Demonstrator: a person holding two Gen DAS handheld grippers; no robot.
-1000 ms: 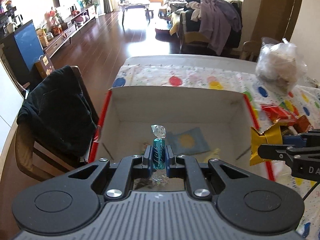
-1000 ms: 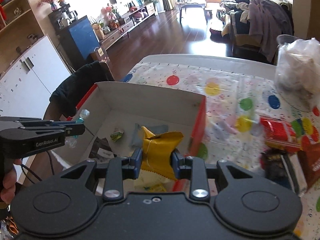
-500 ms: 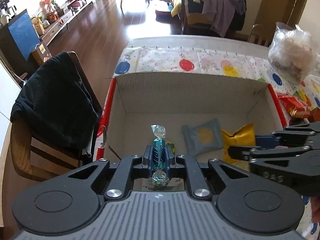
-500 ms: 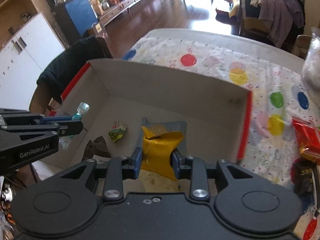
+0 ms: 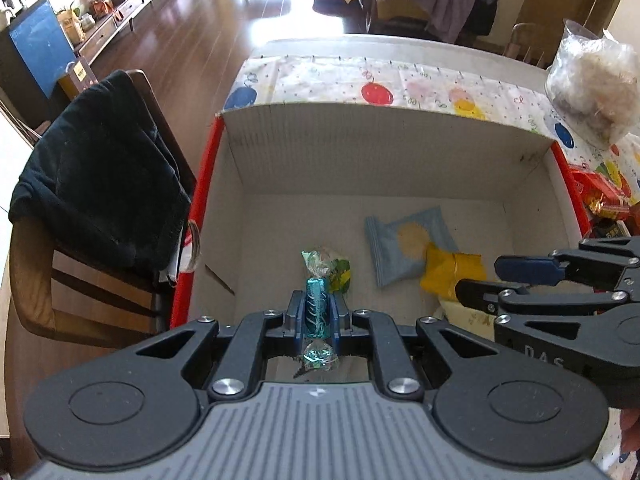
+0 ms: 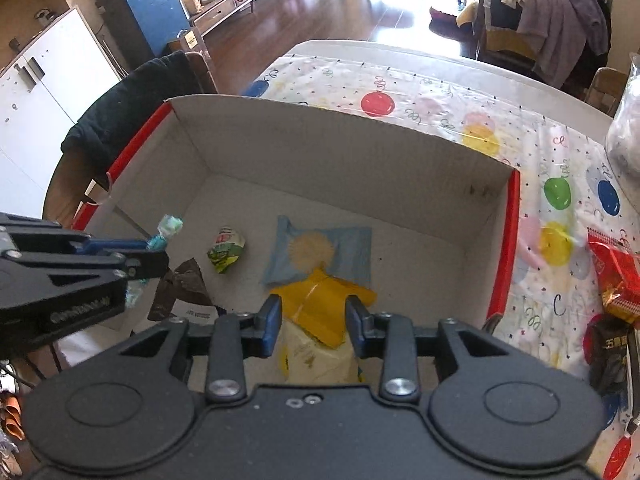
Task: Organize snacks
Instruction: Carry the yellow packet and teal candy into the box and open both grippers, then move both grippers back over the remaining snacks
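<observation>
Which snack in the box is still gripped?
The teal candy, clamped by the left gripper. The yellow packet, blue packet and green candy lie loose.

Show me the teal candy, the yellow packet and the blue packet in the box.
teal candy (image 5: 317, 312), left wrist view, on its wrapped middle.
yellow packet (image 6: 320, 300), right wrist view, on its upper face.
blue packet (image 6: 348, 248), right wrist view, on its right half.

Matt cardboard box (image 5: 384, 152), glossy foil candy (image 5: 317, 308)
</observation>
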